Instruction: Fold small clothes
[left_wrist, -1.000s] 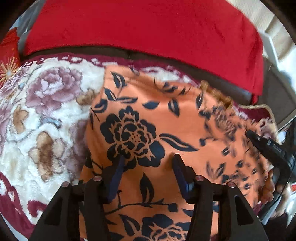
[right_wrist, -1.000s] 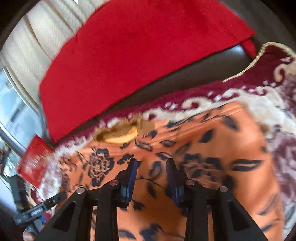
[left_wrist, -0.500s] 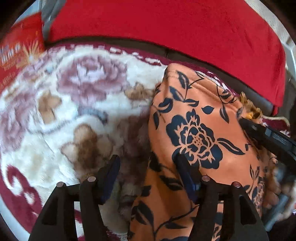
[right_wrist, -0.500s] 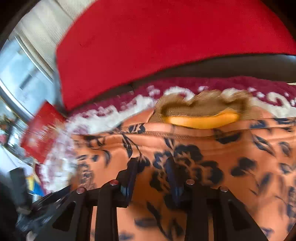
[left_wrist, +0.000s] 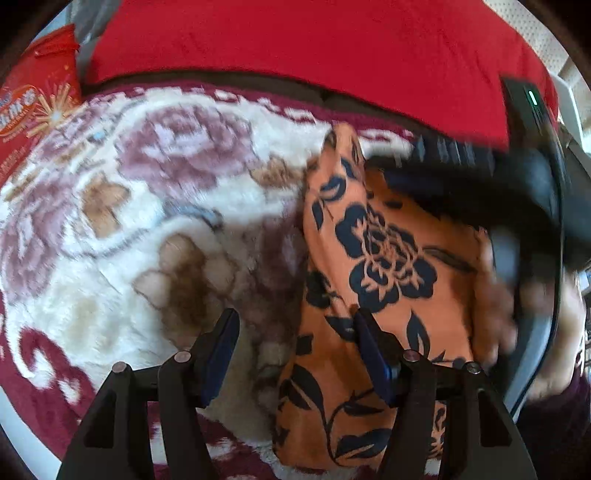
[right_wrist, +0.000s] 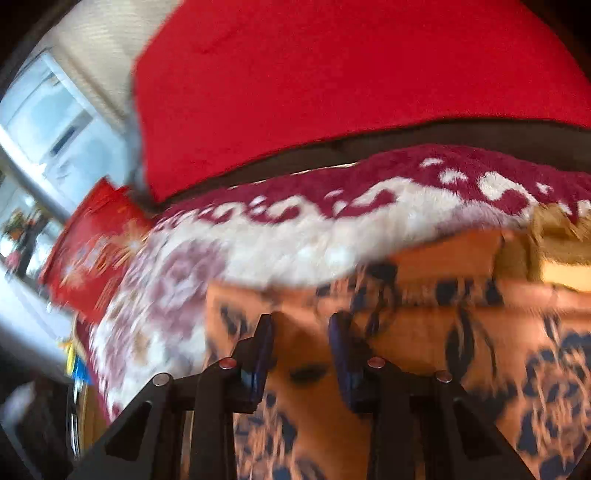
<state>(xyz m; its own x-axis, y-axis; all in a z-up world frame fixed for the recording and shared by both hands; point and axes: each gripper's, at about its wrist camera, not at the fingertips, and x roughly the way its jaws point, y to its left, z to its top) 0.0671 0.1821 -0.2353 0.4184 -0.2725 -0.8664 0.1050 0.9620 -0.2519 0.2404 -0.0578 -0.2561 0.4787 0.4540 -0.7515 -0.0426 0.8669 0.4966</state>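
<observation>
An orange garment with dark blue flowers (left_wrist: 373, 266) lies bunched on a floral plush blanket (left_wrist: 147, 206). My left gripper (left_wrist: 295, 328) is open; its left finger is over the blanket and its right finger is on the garment's left edge. In the left wrist view the other gripper's black body (left_wrist: 480, 177) lies across the garment's upper right. My right gripper (right_wrist: 301, 332) is open just above the garment (right_wrist: 406, 369); its brown furry collar (right_wrist: 554, 236) shows at right. This view is blurred.
A red cover (left_wrist: 295, 55) drapes the sofa back behind the blanket. A red printed packet (left_wrist: 33, 96) lies at the far left, also in the right wrist view (right_wrist: 92, 251). A window (right_wrist: 48, 122) is at left.
The left gripper has slid left off the garment's middle to its left edge. The right gripper has swung left across the garment. The garment looks narrower and more bunched.
</observation>
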